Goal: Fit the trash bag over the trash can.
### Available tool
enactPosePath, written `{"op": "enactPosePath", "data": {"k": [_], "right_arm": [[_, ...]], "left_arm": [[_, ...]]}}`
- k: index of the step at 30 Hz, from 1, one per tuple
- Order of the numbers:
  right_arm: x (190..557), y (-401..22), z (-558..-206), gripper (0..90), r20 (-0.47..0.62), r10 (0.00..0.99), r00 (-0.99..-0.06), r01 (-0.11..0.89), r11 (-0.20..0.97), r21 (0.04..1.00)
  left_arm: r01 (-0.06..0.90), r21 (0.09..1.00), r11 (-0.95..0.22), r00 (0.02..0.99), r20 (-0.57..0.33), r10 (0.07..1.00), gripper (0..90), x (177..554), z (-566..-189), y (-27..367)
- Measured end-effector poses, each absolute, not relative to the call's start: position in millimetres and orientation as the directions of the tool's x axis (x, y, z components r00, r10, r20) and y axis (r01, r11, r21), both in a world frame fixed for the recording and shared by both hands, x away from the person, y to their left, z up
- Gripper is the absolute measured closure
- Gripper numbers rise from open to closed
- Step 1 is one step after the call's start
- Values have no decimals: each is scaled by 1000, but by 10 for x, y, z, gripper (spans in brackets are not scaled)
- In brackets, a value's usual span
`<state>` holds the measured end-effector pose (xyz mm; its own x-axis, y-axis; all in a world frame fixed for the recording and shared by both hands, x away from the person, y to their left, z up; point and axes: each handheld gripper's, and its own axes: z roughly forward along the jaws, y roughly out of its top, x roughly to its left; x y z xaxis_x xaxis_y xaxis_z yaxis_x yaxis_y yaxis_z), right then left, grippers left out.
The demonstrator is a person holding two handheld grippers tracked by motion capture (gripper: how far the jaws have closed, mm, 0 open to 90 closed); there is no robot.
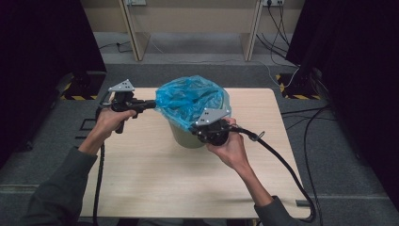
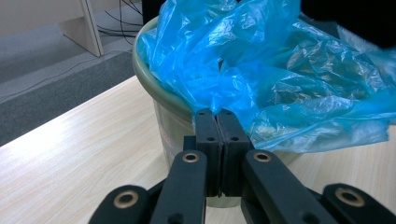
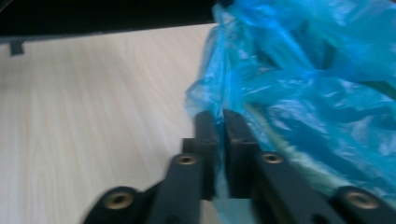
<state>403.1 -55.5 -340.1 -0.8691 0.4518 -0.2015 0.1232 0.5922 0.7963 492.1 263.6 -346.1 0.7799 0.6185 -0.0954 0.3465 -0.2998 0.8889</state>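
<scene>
Blue plastic bag (image 1: 190,100) lining the bin (image 1: 186,136) on the tabletop (image 1: 155,174). Left gripper (image 1: 151,104) and right gripper (image 1: 197,129) each pinch the film at opposite rim points; draping over the rim appears partly done, smoothing remains.

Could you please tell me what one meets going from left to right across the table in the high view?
The person's left hand → left gripper → blue plastic bag lining the bin → right hand → the right gripper's trailing cable.
</scene>
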Motion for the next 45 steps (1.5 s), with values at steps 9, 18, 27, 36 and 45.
{"op": "enactPosePath", "data": {"k": [9,18,27,36,45], "right_arm": [[3931,-437,-3874,900,-190,392,-900,155,696,701],[3893,-674,-3801,528,-164,477,-863,192,612,767],[3962,-1213,-3319,431,-169,687,-706,240,456,857],[4328,-1277,-3743,414,-56,772,-633,410,396,822],[4631,-1287,-3968,825,-42,736,-676,409,421,809]], "left_arm": [[353,878,-323,790,-94,606,894,4866,-3584,2600],[394,865,-311,755,-111,647,873,4895,-3795,2709],[339,912,-231,734,-103,671,359,4843,-3423,2765],[292,917,-271,752,-45,657,263,5005,-3199,2464],[283,912,-298,740,-10,672,839,5318,-3248,2359]]}}
